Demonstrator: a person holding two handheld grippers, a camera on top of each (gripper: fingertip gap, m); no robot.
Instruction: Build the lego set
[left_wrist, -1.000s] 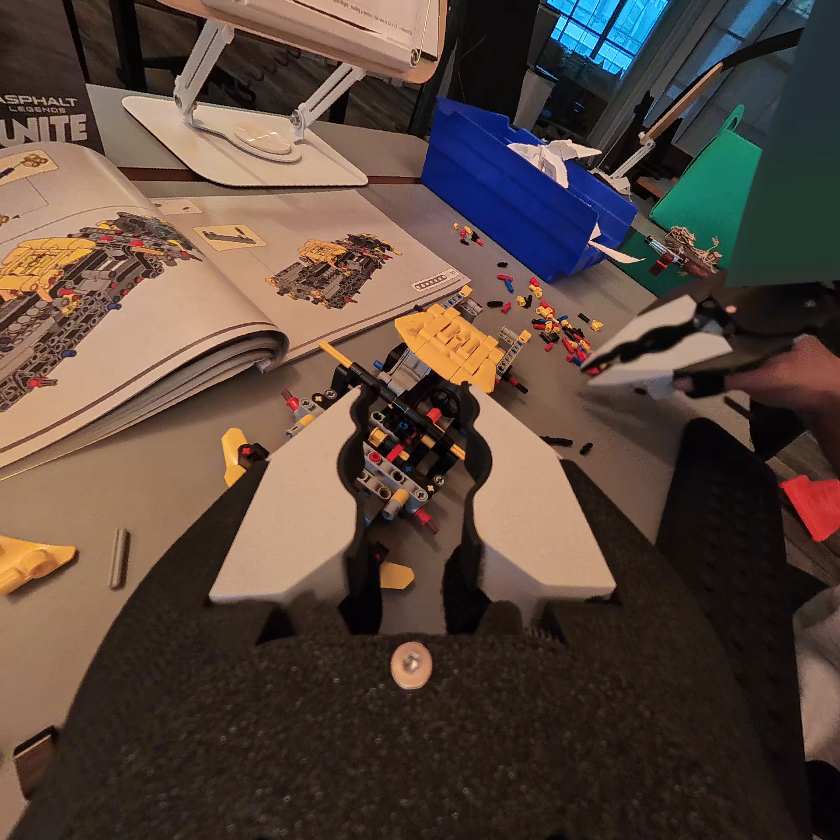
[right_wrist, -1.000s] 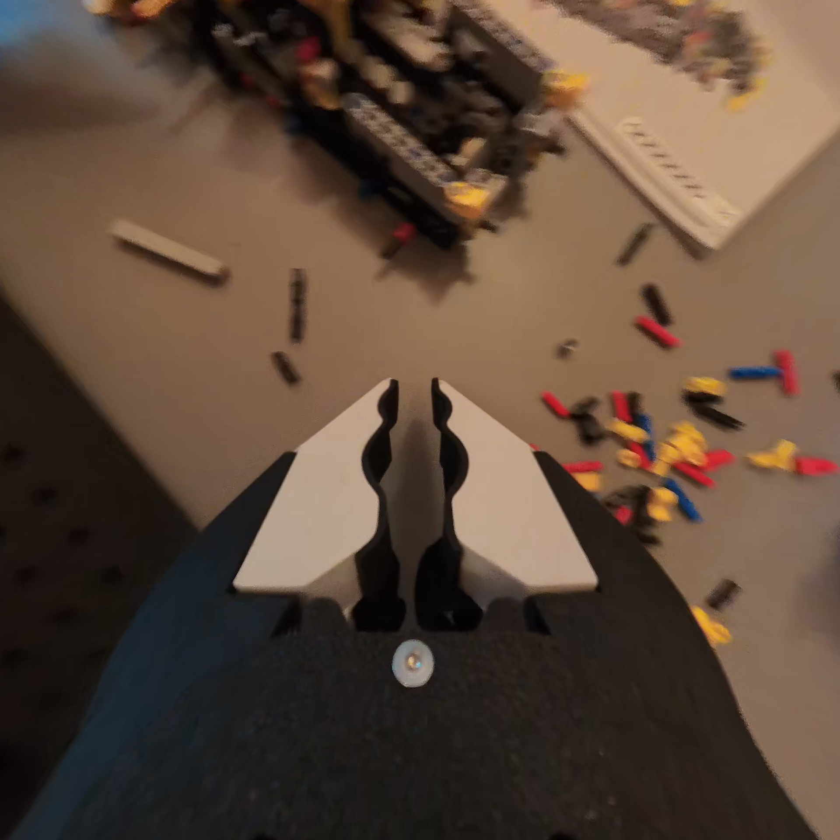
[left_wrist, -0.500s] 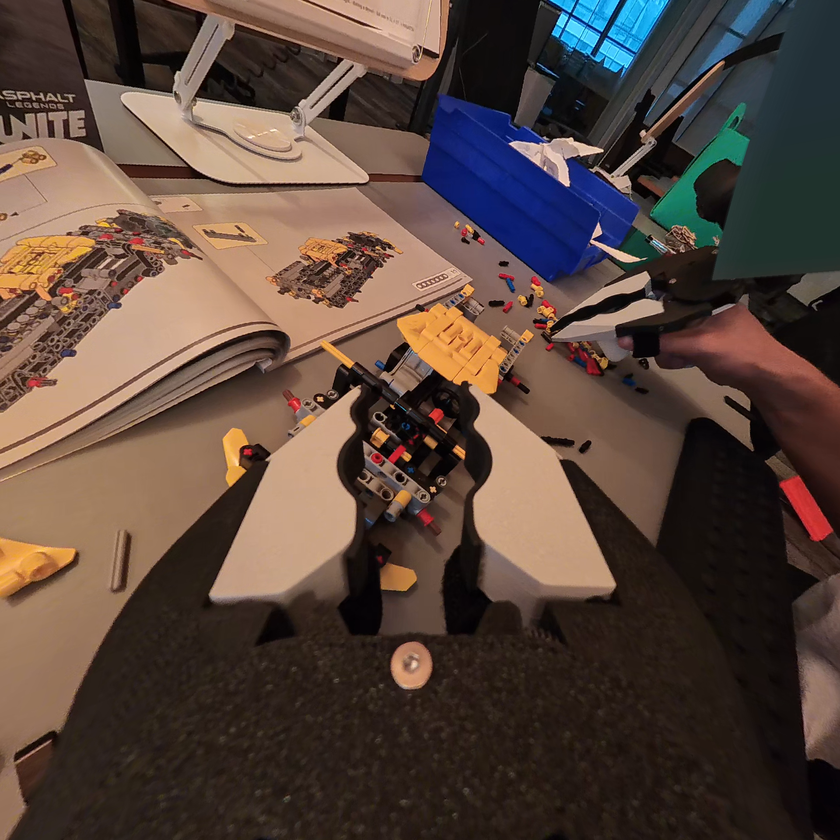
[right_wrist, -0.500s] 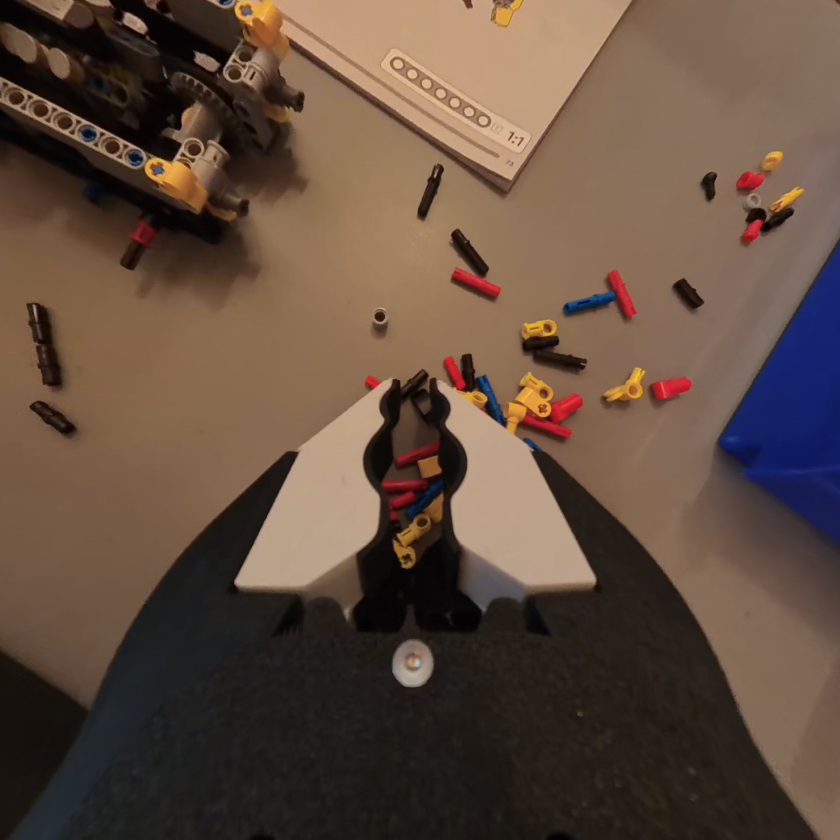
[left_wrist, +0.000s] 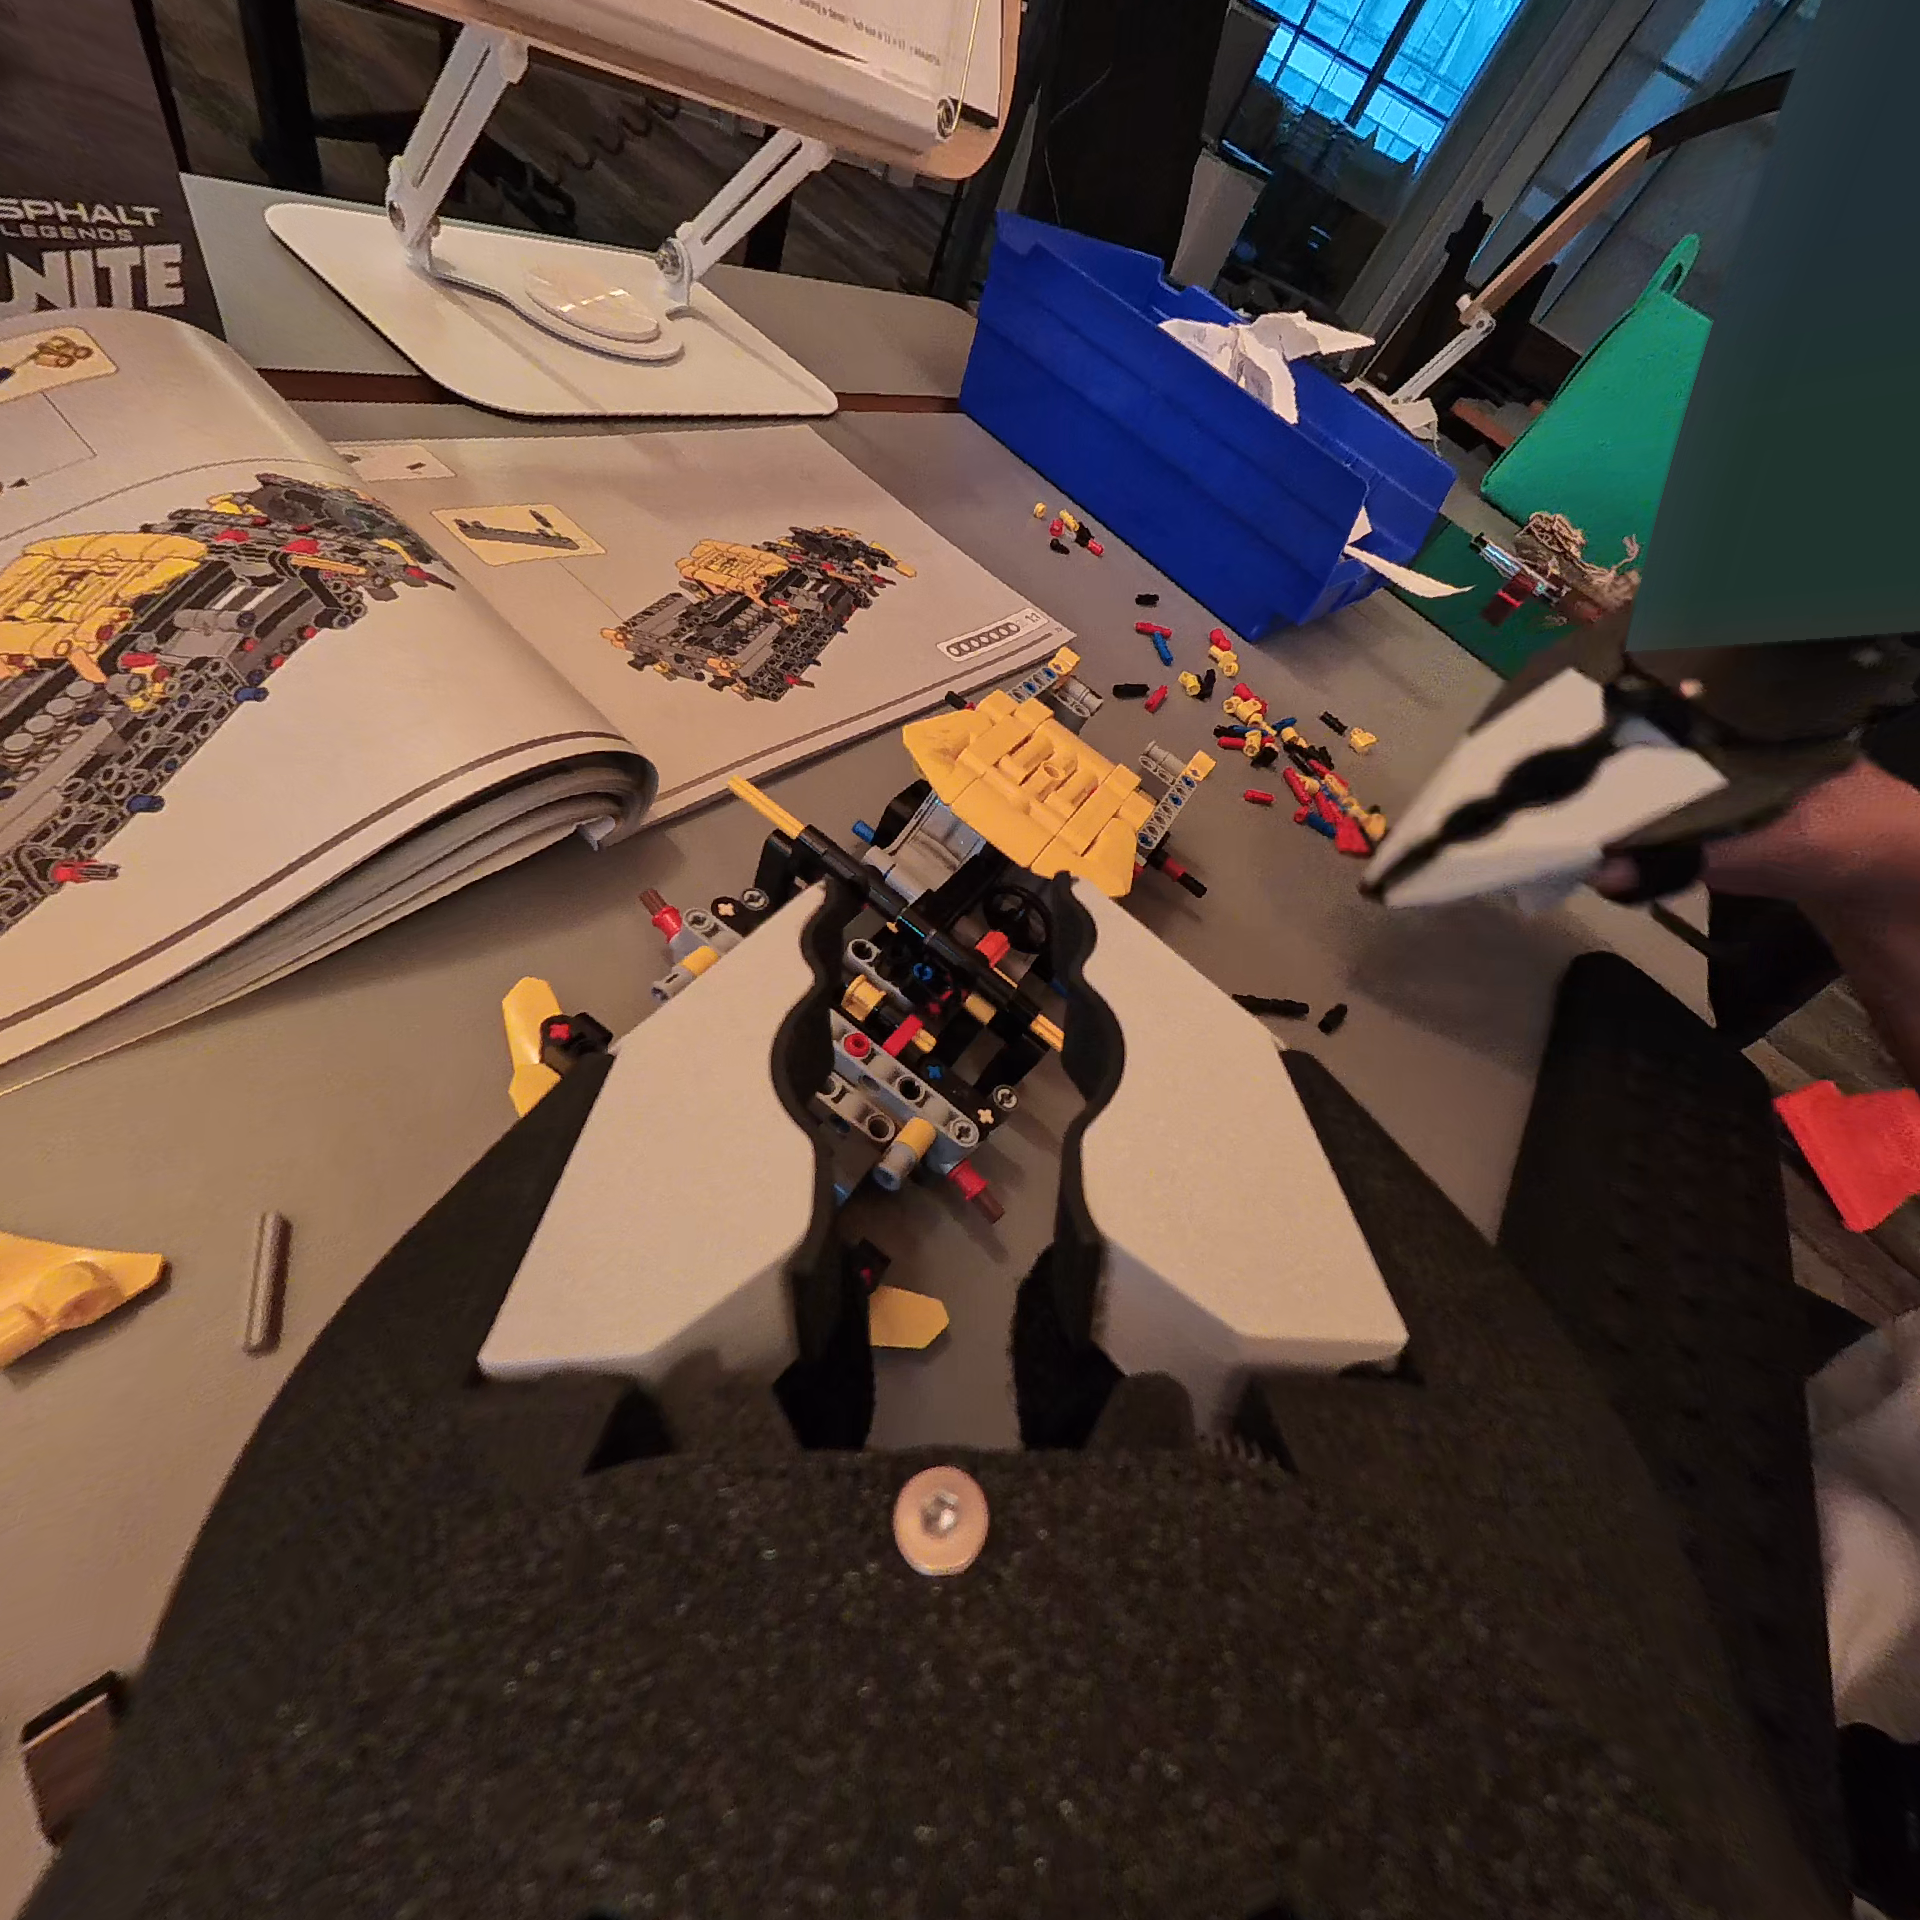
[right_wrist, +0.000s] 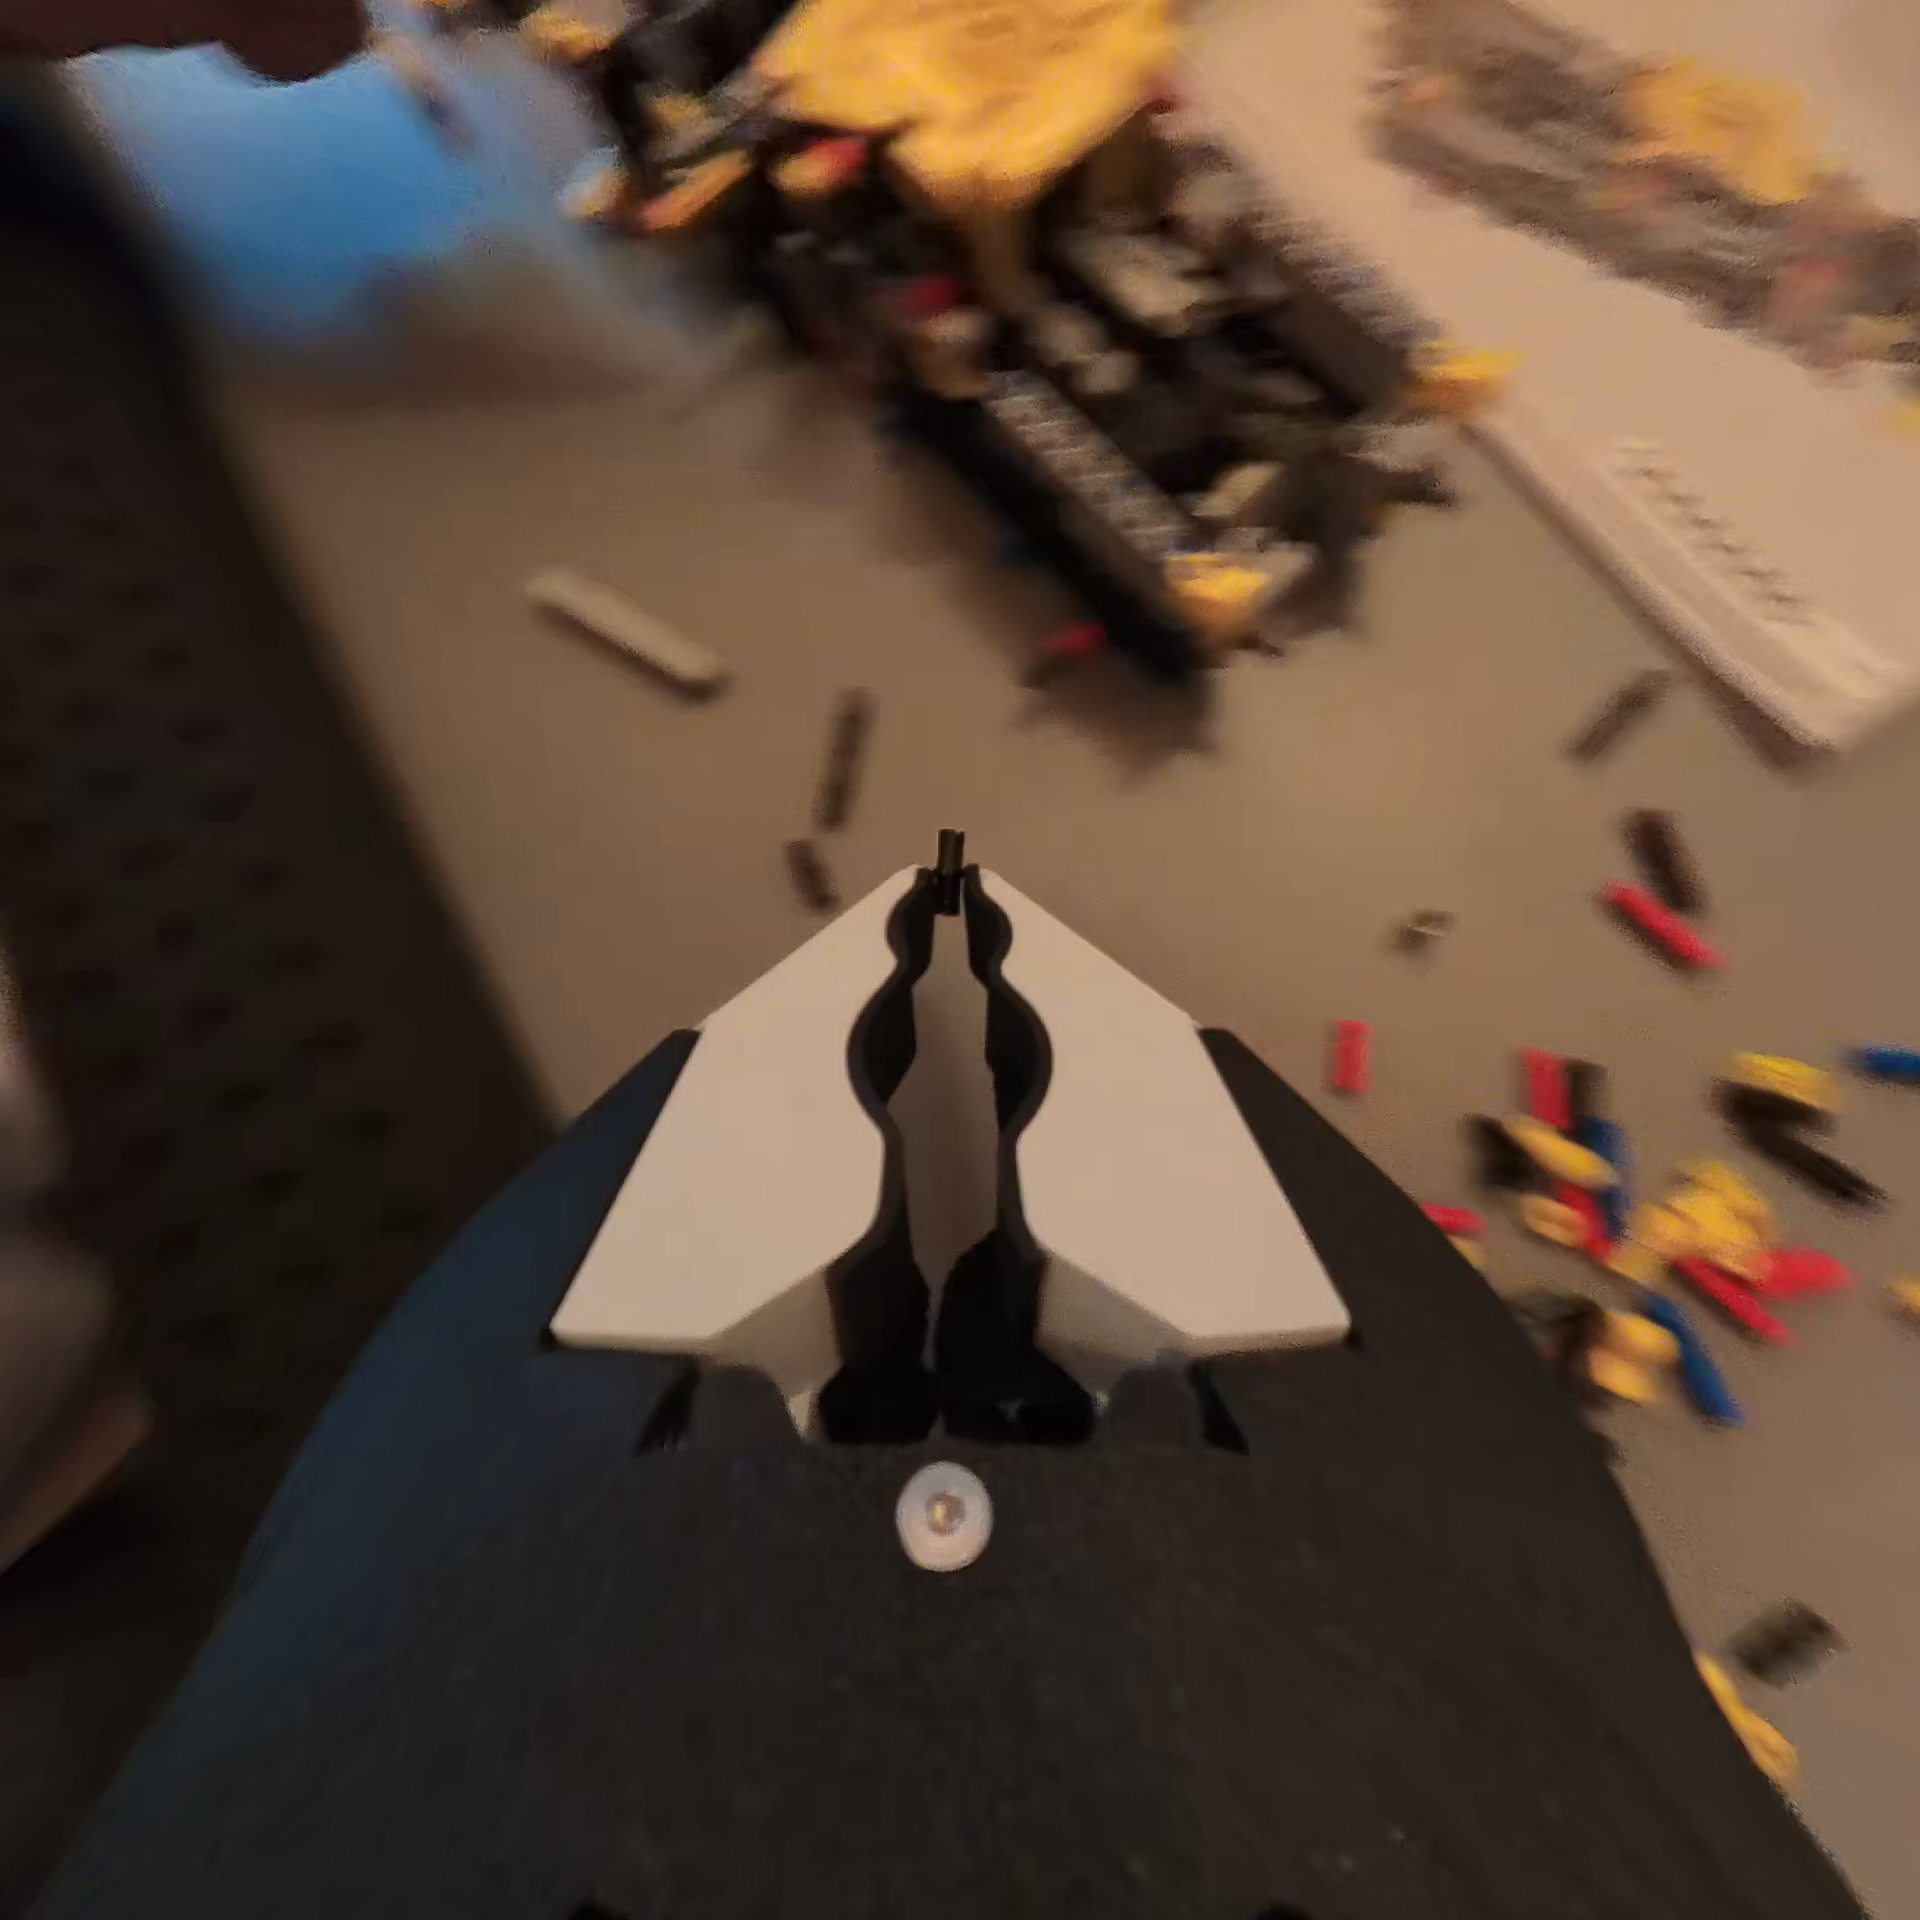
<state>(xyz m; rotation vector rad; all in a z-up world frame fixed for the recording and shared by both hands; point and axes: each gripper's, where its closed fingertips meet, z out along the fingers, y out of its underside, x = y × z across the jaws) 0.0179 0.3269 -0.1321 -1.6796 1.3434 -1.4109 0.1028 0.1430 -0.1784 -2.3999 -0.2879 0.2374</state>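
Note:
The partly built yellow and black lego model (left_wrist: 1018, 790) stands on the grey table. My left gripper (left_wrist: 940, 904) straddles its near end, with the jaws against its sides. My right gripper (right_wrist: 948, 883) is shut on a small black pin (right_wrist: 948, 854) that sticks out of its tips. It hovers above the table, pointing toward the blurred model (right_wrist: 1039, 260). In the left wrist view the right gripper (left_wrist: 1382, 883) is held by a hand to the right of the model.
A pile of small red, yellow, blue and black pins (left_wrist: 1299, 769) lies right of the model (right_wrist: 1662, 1247). An open instruction booklet (left_wrist: 416, 675) lies left. A blue bin (left_wrist: 1195, 457) and a white stand (left_wrist: 551, 332) are behind. A yellow panel (left_wrist: 62, 1288) and a grey axle (left_wrist: 265, 1283) lie near left. The left gripper's tips are roughly 20 cm from the right gripper's. From the left gripper's tips to the grey axle (left_wrist: 265, 1283) is close to 12 cm.
My right gripper dipped into the pin pile, closed on a black pin, and has swung back toward the model. My left gripper and the model have not moved.

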